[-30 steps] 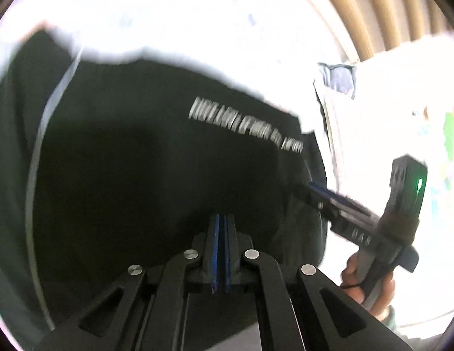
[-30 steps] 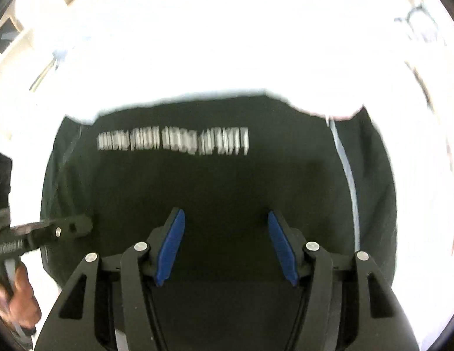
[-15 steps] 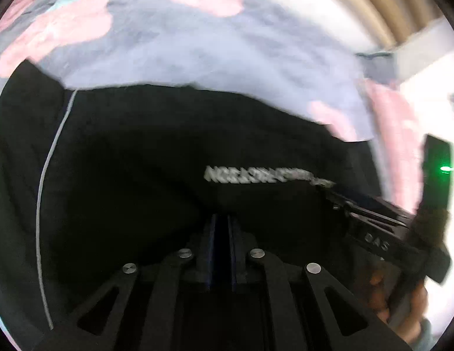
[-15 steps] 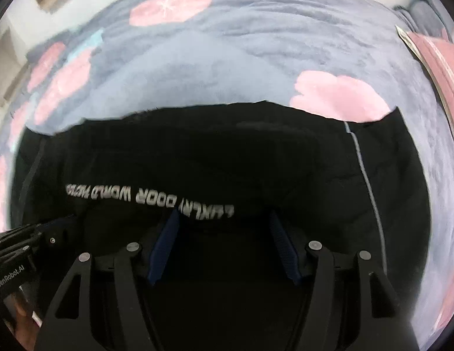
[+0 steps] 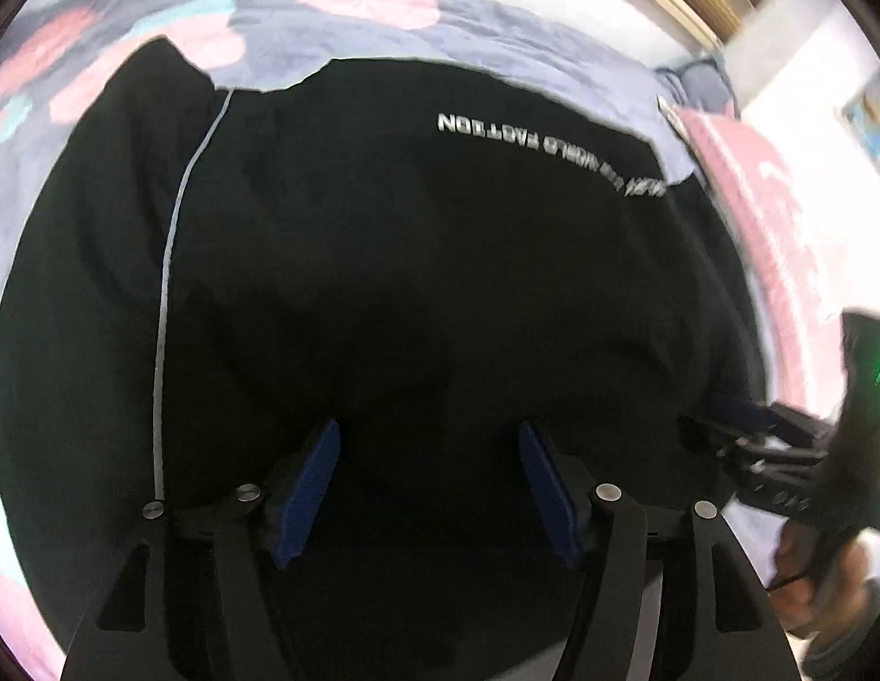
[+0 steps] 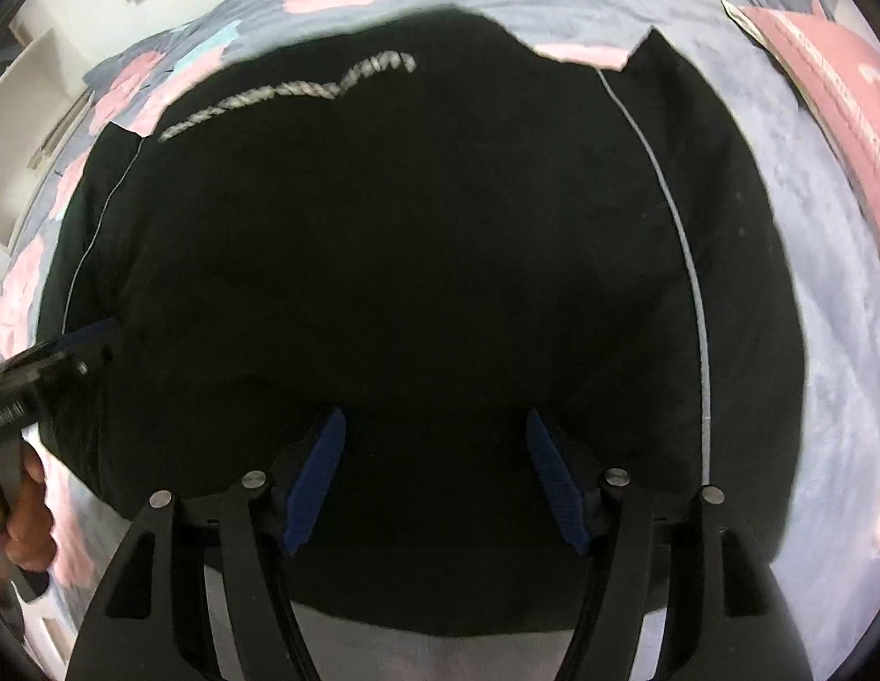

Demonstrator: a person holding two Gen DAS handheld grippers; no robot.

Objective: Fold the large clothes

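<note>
Left wrist view: my left tool has just been opening, nothing between its jaws; right tool spread too, over black garment on bed.

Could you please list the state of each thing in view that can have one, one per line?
Black garment: spread over the bedspread, white lettering facing up, held by neither gripper.
Left gripper: open, jaws have just been opening, nothing pinched between the pads.
Right gripper: open, jaws have just widened, above the garment.
Floral bedspread: lying under the garment.
</note>
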